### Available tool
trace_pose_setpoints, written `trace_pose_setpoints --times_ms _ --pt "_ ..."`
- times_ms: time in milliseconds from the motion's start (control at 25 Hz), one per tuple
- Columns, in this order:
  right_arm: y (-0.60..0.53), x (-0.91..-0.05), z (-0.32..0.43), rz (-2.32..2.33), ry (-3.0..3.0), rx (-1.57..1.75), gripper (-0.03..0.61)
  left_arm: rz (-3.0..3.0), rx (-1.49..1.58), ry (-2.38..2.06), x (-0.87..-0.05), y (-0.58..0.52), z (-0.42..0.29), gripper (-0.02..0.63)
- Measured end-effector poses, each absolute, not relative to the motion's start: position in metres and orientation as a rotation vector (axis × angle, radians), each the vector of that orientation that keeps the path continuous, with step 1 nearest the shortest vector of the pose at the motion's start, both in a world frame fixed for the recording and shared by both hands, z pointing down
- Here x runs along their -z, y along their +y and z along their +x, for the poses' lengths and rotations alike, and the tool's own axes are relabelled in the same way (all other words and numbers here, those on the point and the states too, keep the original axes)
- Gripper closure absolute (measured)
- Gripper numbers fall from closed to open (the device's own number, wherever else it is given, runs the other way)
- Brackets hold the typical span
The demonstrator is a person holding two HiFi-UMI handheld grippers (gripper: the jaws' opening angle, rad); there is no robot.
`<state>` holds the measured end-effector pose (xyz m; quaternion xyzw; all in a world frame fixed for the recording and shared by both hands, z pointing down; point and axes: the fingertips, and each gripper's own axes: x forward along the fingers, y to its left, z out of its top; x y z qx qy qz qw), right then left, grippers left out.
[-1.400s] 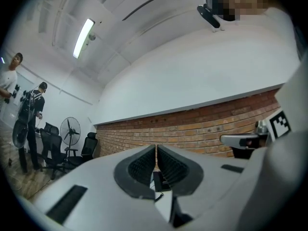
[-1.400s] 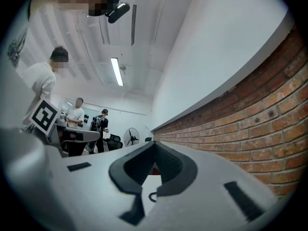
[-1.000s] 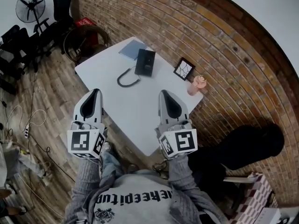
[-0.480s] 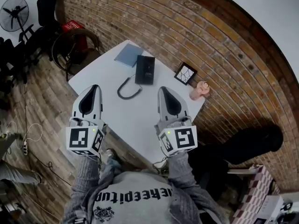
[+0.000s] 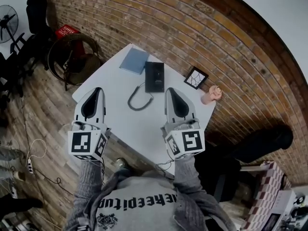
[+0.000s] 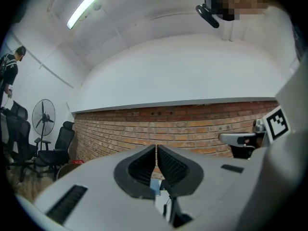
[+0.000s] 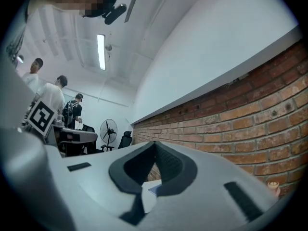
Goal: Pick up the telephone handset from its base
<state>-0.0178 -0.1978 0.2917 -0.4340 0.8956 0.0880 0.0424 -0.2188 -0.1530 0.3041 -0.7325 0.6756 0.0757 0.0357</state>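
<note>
Head view: phone (image 5: 154, 76) lies on the desk (image 5: 137, 124), handset on its base, beyond the left gripper (image 5: 96, 90) and right gripper (image 5: 171, 90). Left gripper view: jaws pressed together, empty. Right gripper view: jaws together, nothing between.

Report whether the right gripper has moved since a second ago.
Yes: the right gripper has advanced over the table toward the telephone, now beside its near end.

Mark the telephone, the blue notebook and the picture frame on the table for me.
telephone (image 5: 154, 76), head view, middle of its black body.
blue notebook (image 5: 134, 61), head view, centre of its cover.
picture frame (image 5: 196, 78), head view, centre of its face.
</note>
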Motion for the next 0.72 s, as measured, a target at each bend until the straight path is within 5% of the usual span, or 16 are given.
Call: trace_pose_setpoints --times_ms 720 --pt "-0.261 -0.315 -0.041 -1.5 2.716 -0.26 0.574 -2.514 -0.164 1.939 -0.352 -0.239 -0.232 0.6"
